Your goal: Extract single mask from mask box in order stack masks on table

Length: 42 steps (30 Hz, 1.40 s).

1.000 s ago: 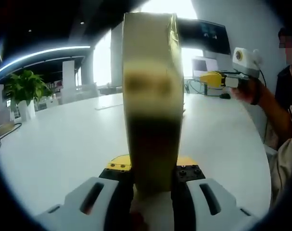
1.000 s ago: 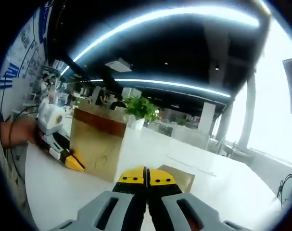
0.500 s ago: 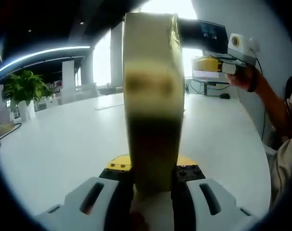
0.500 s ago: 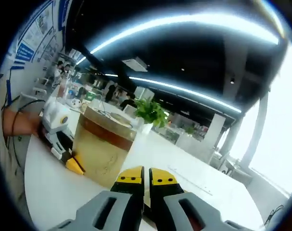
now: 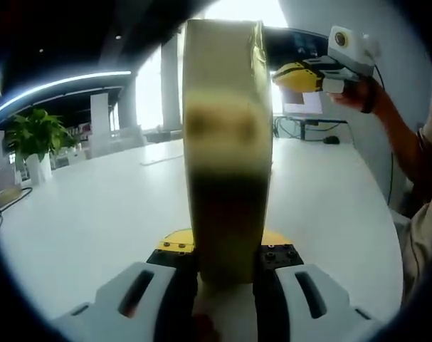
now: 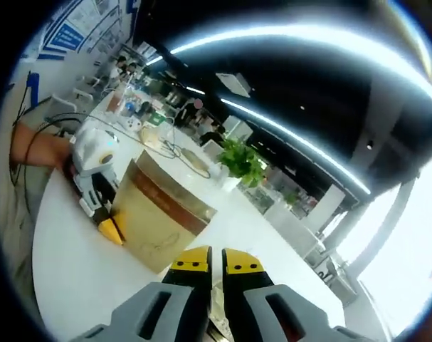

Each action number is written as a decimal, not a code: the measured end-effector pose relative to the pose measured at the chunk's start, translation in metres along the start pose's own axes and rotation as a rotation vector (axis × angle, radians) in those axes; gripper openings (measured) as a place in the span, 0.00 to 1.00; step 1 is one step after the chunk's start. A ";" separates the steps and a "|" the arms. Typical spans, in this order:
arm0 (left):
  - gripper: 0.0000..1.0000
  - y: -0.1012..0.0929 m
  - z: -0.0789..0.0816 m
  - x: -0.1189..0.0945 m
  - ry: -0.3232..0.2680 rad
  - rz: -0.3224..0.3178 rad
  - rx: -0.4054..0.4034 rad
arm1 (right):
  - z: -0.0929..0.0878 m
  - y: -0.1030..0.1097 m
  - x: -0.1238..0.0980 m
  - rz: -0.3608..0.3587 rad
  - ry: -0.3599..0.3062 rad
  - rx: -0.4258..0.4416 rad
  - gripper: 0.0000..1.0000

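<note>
Here the left gripper (image 5: pixel 226 260) pinches the tall yellowish cardboard mask box (image 5: pixel 226 142) standing on the white table (image 5: pixel 95 206). The right gripper (image 6: pixel 216 262) is raised, jaws nearly together on a thin pale mask (image 6: pixel 217 317).

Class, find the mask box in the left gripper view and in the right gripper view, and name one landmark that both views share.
Left gripper view: the mask box rises up the centre, clamped by the left gripper.
Right gripper view: it stands left of centre on the white table.
Shared landmark: the potted plant.
</note>
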<state>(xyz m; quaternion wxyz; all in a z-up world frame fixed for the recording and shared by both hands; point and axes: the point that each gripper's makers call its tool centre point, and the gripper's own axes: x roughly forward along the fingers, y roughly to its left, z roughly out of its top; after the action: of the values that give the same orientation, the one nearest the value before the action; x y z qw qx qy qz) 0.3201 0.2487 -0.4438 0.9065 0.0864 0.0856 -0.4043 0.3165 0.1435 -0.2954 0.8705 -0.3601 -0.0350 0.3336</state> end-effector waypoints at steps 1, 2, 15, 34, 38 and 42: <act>0.20 0.000 0.000 0.000 0.000 -0.001 0.000 | 0.001 0.001 0.001 0.015 0.009 -0.020 0.02; 0.20 0.000 0.000 0.000 0.000 -0.001 0.000 | 0.002 0.001 0.003 0.020 0.014 -0.031 0.02; 0.20 0.000 0.001 0.000 -0.004 -0.004 0.018 | 0.030 0.014 0.021 0.194 0.068 -0.244 0.05; 0.20 -0.002 0.002 0.000 -0.010 -0.009 0.054 | 0.025 0.015 0.035 0.298 0.174 -0.386 0.06; 0.20 -0.003 0.002 0.000 -0.012 -0.009 0.066 | 0.023 0.017 0.037 0.312 0.182 -0.402 0.06; 0.20 -0.003 0.003 0.001 -0.013 -0.010 0.073 | 0.021 0.021 0.036 0.333 0.191 -0.403 0.06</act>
<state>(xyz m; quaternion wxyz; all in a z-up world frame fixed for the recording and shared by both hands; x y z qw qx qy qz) 0.3186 0.2457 -0.4417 0.9013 0.1164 0.0652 -0.4122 0.3269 0.1888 -0.3001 0.7140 -0.5566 0.0412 0.4227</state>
